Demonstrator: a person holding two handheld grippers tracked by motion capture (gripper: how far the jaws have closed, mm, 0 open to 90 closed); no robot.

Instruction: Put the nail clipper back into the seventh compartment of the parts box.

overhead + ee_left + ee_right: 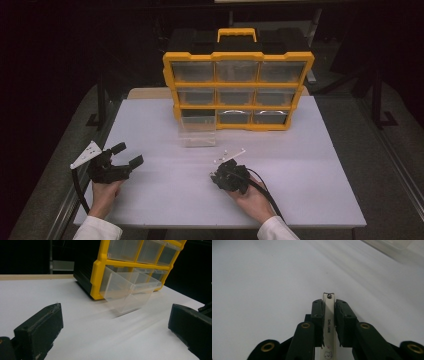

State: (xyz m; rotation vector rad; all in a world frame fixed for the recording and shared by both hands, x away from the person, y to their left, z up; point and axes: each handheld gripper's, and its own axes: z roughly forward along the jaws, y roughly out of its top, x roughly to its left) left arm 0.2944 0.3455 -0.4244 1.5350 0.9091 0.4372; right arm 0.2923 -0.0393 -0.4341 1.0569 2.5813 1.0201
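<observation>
Nail clipper (328, 322): small white clipper with a printed lever and a metal pin at its tip; sits between the right gripper's jaws, low over the table (320, 165), a little right of the middle and toward the near edge.
Handling, judged: light, stiff, flat-sided; smooth faces likely slippery, so it could pivot or slide out if tilted.
Where to hold: across the two flat long sides near mid-length, as now, with the tip left free.
Right gripper (329, 303): jaws drawn nearly together, pads pressing the clipper from both sides.
Left gripper (125, 156): jaws wide apart, nothing between them; rests near the table's left edge.
Drawer (130, 291): clear, pulled out of the yellow organizer (239, 90), bottom-left slot, toward the far edge.
</observation>
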